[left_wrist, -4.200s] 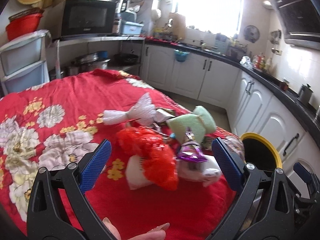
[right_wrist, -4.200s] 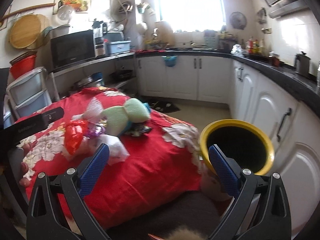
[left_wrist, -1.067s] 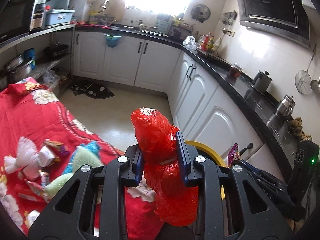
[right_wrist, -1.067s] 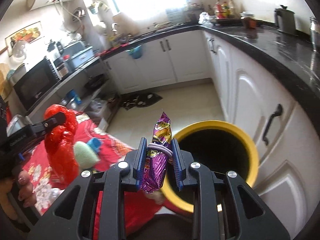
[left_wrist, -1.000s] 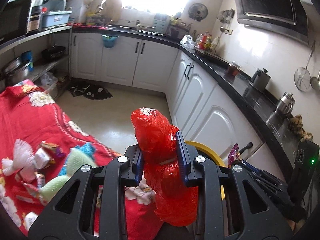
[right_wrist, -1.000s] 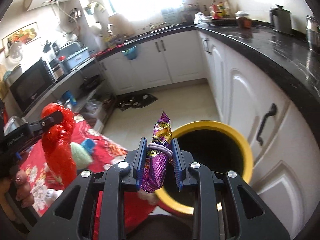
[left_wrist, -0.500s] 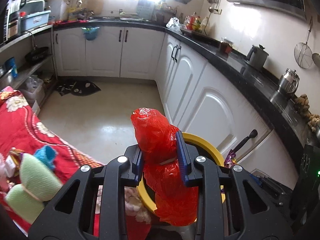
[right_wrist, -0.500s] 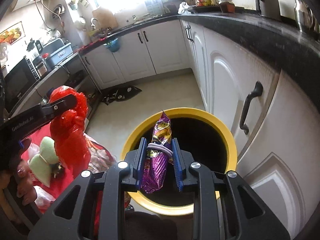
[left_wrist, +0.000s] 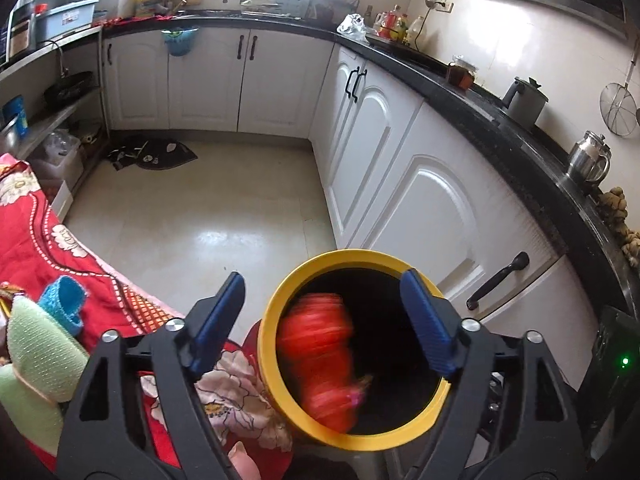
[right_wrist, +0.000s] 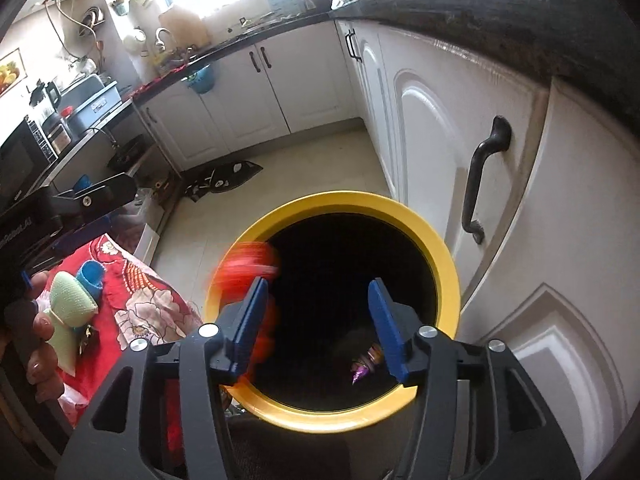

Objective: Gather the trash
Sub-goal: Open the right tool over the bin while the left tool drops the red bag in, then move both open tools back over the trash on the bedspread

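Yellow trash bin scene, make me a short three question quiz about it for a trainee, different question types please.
1. True or false: the left gripper is clamped on the red plastic bag.
2. Multiple choice: where is the purple snack wrapper? A) between the right gripper's pads B) down inside the yellow-rimmed trash bin C) on the floor
3. Fill in: the green sponge lies on the ____ floral tablecloth.

Key:
1. False. Both grippers' jaws have just been opening, and the blurred bag is falling into the bin.
2. B
3. red
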A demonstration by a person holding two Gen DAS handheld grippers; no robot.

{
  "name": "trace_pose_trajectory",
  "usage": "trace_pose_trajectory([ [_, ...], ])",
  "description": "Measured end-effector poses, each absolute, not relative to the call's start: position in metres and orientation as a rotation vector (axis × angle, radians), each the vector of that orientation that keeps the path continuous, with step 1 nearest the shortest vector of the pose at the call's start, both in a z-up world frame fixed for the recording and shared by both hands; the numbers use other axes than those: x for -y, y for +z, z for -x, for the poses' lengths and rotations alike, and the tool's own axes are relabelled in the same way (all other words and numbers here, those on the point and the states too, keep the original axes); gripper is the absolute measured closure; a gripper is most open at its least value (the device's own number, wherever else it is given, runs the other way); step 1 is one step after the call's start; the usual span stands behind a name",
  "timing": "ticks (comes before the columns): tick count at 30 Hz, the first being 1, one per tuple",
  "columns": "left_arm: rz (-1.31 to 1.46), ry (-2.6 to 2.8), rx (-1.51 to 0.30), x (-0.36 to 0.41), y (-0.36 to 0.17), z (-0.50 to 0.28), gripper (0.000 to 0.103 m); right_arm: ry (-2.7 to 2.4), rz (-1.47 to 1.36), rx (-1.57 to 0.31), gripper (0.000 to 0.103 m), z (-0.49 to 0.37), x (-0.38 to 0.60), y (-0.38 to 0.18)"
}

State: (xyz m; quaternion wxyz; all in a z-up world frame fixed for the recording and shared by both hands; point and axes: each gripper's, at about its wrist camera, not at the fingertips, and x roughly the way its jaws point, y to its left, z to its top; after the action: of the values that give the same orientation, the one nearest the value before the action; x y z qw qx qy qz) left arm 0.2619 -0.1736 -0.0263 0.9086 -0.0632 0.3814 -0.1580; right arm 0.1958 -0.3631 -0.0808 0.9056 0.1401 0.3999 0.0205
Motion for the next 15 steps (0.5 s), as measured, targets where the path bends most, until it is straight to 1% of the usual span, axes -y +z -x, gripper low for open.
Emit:
trace_pose_trajectory([
  [2,0.121,-0.318,-0.769,0.171,-0.022,-0.258,0.015,0.042,-0.286,-0.814,0.048,-0.193,0.362,-0.078],
  [4,0.112,-0.304,-0.749,0.166,-0.016,-0.252,0.011,0.046,-0.287,-0.79,0.045,-0.188,0.36,-0.072],
  [12,0.109,-0.243,-0.668,0.135,0.013,-0.229,0.011,0.086,-0.281,-0.738,0.038,-0.18,0.342,-0.048],
  [15,0.122,-0.21,-0.636,0.117,0.024,-0.217,0.011,0.112,-0.279,-0.718,0.037,-0.175,0.332,-0.038],
])
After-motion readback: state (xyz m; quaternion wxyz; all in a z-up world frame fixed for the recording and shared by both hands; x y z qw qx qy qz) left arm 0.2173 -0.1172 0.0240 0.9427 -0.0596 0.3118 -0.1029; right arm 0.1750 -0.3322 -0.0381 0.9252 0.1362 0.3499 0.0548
